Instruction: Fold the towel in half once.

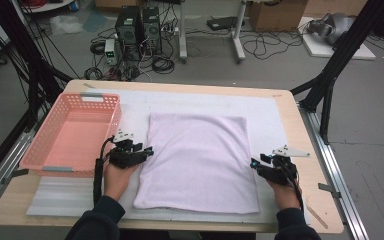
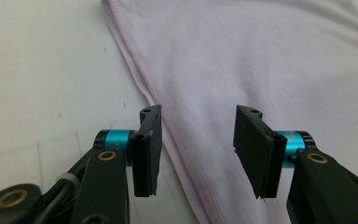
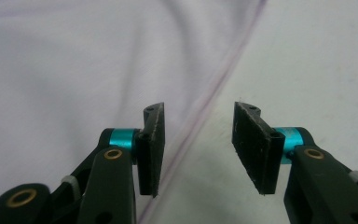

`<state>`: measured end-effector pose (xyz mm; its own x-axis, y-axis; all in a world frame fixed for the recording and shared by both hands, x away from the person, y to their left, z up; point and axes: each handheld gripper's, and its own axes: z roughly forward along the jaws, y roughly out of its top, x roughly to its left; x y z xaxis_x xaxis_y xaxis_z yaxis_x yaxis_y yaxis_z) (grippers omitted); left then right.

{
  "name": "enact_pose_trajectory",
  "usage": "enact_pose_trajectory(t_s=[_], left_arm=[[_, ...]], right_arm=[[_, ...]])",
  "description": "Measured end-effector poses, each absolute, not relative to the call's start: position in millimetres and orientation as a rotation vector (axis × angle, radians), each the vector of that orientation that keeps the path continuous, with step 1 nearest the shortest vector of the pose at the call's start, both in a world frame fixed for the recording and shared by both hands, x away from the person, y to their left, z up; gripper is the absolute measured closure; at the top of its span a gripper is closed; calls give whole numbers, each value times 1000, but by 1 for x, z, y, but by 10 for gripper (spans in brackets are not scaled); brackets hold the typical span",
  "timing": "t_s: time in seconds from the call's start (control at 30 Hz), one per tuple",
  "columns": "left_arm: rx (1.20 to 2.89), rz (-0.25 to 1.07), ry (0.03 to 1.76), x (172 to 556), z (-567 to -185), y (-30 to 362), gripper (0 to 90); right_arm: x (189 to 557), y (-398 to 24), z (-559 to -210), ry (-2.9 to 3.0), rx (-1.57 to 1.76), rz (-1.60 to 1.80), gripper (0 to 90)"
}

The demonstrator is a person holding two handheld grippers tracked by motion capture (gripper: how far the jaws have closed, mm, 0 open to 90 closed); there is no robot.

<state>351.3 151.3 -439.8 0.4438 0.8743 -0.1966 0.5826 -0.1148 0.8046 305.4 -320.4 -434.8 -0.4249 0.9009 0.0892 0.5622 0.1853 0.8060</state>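
We hold the left gripper point(image 1: 149, 151) and right gripper point(image 1: 254, 163) parted, empty, over the folded cloth's point(image 1: 200, 160) side hems; we should pinch every layer (edges level) before lifting.

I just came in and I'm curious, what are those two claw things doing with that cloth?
A person holds a gripper in each hand at the table. The left gripper sits at the left edge of the folded pale cloth, the right gripper at its right edge. Both have their jaws open over the cloth's edges, gripping nothing. A pink basket waits on the left.
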Motion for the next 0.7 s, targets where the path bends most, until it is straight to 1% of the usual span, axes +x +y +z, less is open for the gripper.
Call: enact_pose_trajectory(t_s=[0.17, 0.27, 0.3, 0.33, 0.37, 0.4, 0.43, 0.5, 0.57, 0.63, 0.67, 0.7], left_arm=[[1787, 423, 1279, 389, -441, 145, 522], [1806, 388, 1317, 406, -448, 142, 554], [1812, 401, 1303, 407, -450, 140, 586], [1845, 450, 1283, 406, -450, 137, 656], [1880, 481, 1262, 405, -449, 135, 735], [1912, 511, 1242, 405, -448, 133, 855], [1915, 551, 1264, 404, -447, 132, 863], [1898, 601, 1324, 404, -445, 133, 868], [1874, 579, 1350, 405, -446, 136, 866], [1862, 586, 1346, 405, -445, 137, 845], [1859, 584, 1336, 405, -445, 139, 799], [1848, 588, 1332, 407, -445, 141, 708]], right_arm=[[347, -325, -437, 2035, 1424, 1158, 630], [369, -316, -443, 2082, 1435, 1125, 651], [376, -313, -445, 2090, 1445, 1134, 660], [381, -309, -448, 2104, 1448, 1130, 681], [385, -305, -450, 2128, 1433, 1095, 705], [386, -301, -450, 2119, 1428, 1066, 755], [386, -300, -448, 2108, 1420, 1030, 808], [386, -300, -446, 2078, 1408, 950, 817], [384, -299, -445, 2065, 1404, 910, 809], [382, -297, -444, 2053, 1386, 849, 714], [383, -301, -443, 2058, 1397, 892, 659], [384, -305, -442, 2044, 1409, 938, 638]])
